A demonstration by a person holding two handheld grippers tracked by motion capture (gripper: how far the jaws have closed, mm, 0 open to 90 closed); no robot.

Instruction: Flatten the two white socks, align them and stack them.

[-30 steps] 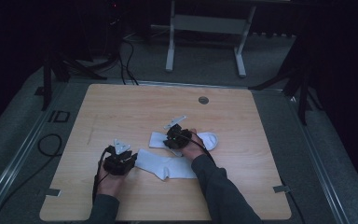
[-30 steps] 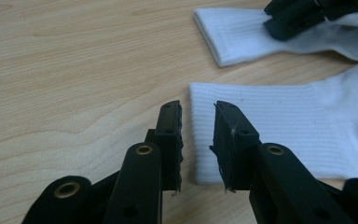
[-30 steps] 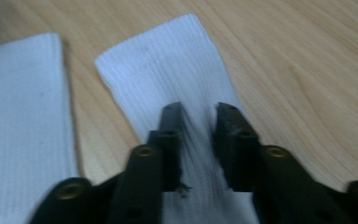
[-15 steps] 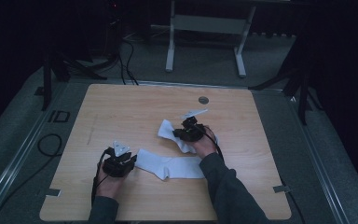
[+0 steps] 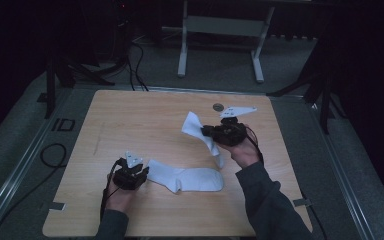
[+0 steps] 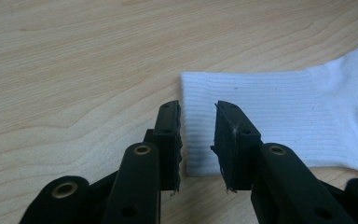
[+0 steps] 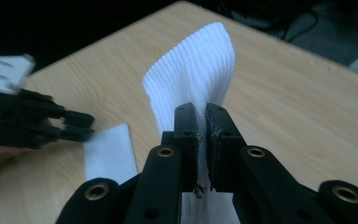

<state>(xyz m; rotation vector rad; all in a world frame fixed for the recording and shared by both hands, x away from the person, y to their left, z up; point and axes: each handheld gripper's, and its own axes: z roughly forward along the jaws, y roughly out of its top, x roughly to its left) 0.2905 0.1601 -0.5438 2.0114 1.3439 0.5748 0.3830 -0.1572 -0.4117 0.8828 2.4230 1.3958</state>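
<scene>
Two white socks are on the wooden table (image 5: 145, 115). One sock (image 5: 185, 178) lies flat near the front; its ribbed cuff (image 6: 256, 107) sits just past my left gripper (image 6: 198, 140), whose jaws stand open a little over the cuff's edge. My left gripper (image 5: 130, 175) rests at the sock's left end. The other sock (image 5: 200, 131) hangs lifted off the table, with my right gripper (image 5: 215, 132) shut on it. In the right gripper view my right gripper (image 7: 202, 140) pinches that ribbed sock (image 7: 196, 70), which stands up above the jaws. The left gripper (image 7: 32, 121) shows there too.
A small round dark disc (image 5: 218, 106) sits in the table top near the far edge. Cables (image 5: 50, 155) lie on the grey floor at the left. A white metal stand (image 5: 220, 30) is behind the table.
My right gripper has lifted its sock off the flat one and carried it right and toward the far side. The left gripper has stayed at the flat sock's cuff.
</scene>
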